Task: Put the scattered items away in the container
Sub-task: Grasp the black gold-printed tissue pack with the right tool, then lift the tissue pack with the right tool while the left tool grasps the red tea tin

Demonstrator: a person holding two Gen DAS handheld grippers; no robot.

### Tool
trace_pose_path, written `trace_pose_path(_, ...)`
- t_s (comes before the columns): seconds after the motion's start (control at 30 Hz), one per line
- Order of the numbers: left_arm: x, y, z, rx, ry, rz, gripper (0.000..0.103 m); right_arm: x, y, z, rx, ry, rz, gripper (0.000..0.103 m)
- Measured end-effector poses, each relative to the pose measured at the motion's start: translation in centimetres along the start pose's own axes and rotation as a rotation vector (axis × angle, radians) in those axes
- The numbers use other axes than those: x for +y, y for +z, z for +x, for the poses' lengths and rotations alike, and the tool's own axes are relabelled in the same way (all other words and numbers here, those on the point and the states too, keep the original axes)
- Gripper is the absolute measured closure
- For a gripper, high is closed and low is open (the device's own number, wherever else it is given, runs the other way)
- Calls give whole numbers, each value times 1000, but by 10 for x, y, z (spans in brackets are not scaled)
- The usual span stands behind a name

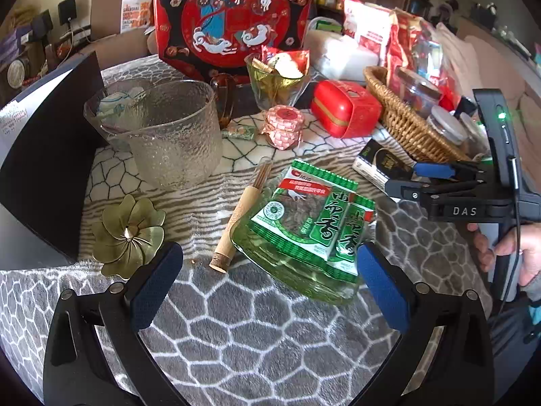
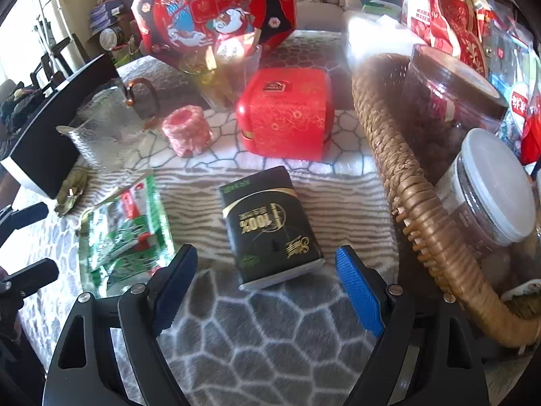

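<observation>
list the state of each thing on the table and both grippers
left gripper: open, empty
right gripper: open, empty, above the black pack
black pack: lying flat on the cloth
green snack packets: stacked on a green glass plate
wicker basket: holds lidded jars
glass bowl: upright
wooden tube: lying down, corked
red tin: closed

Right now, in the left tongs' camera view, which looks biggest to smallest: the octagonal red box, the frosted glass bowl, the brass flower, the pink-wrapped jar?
1. Octagonal red box
2. Frosted glass bowl
3. Brass flower
4. Pink-wrapped jar

The flower sits nearer the camera, so ranks 3 and 4 are unsure.
</observation>
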State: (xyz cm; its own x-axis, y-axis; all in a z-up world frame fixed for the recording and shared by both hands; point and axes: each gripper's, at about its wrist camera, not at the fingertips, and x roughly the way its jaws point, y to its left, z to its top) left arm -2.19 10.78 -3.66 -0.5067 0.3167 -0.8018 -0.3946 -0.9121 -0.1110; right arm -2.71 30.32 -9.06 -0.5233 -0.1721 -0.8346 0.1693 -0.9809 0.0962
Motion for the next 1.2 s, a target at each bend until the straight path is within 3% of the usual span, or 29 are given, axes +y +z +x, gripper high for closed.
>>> trace_pose_path(0.13,-1,-1,4,9,-10,-10,0,-1,2,8,10,-15,-23,36)
trace_pose_path(0.17,-1,-1,5,11,-13,-15,0,0,2,11,15,-10,-23,44)
trace_pose_path(0.43,3,6,4,4,7,-29,0,16,2,-4,-32,-25,-73,46)
trace_pose_path(0.7,47,20,-20,-59,73,-136,0,31,9,-35,-87,1,-63,46)
trace_pose_path(0.8,50,32,-22,-59,46,-145,0,31,13,-50,-105,2,-45,46)
trace_pose_path(1.1,-30,102,16,-55,-21,-99,0,-6,1,-105,-142,-67,47,46)
trace_pose_path(1.2,-66,122,44,-52,26,-85,0,-26,-7,-123,-157,-92,74,46)
